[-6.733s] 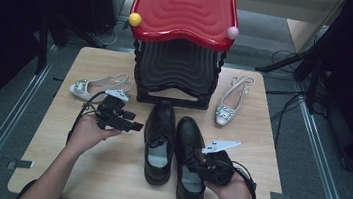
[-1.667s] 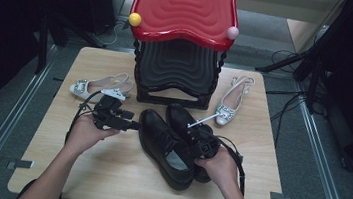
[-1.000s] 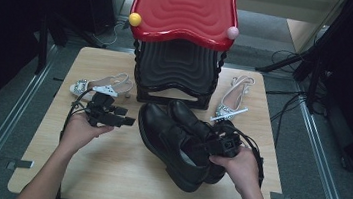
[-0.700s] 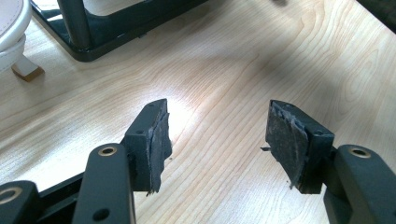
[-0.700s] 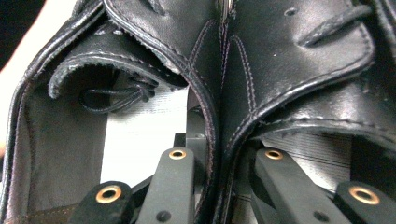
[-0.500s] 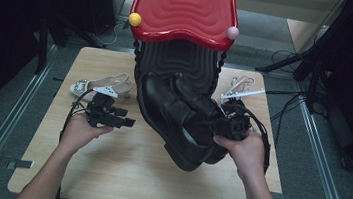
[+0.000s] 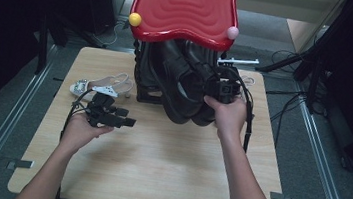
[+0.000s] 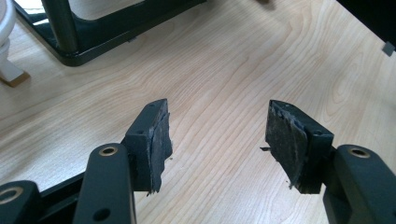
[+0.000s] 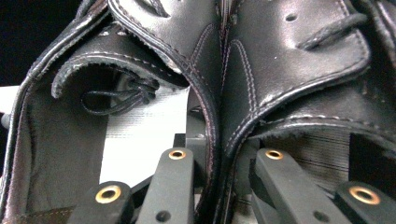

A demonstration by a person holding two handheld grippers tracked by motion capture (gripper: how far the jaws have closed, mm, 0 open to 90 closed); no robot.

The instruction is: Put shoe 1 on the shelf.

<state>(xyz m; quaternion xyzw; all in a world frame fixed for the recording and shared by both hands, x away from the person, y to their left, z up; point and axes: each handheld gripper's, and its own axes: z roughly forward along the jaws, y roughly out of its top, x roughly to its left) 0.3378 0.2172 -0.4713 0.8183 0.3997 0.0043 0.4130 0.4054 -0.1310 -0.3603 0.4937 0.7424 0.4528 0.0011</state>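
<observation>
Big change from half a second back: the pair of black shoes point(image 7: 186, 88), then hanging over the middle of the worktop point(image 7: 156, 172), now up against the black shoe rack point(image 7: 148, 84) at 12 o'clock, toes tucked under the red top shelf point(image 7: 185, 5). Further back still, same pair flat on the worktop at about 5 o'clock of the rack. Left side hardly budged across all of that.

Right tongs point(image 7: 211, 86) gripping both shoes together by the inner walls at the heel end, one jaw down inside each shoe, the two leather edges point(image 9: 219, 116) squeezed between them. Gap narrow, just the thickness of the leather. Shoes clear of the worktop, heels pointing toward 6 o'clock, toes toward 12.

Right hand point(image 7: 230, 118) wrapped round the tool from behind, forearm running up from 5 o'clock, wrist fairly straight, tongs aimed at 11 o'clock into the rack.

Left tongs point(image 8: 217, 140) wide open, nothing between the pads, bare wood underneath. Left hand point(image 7: 80, 129) low over the worktop at 9 o'clock of the shoes, forearm coming up from 7 o'clock, tongs pointing toward 3 o'clock.

Silver sandal point(image 7: 98, 83) lying at 12 o'clock of the left hand, just beside the rack.
</observation>
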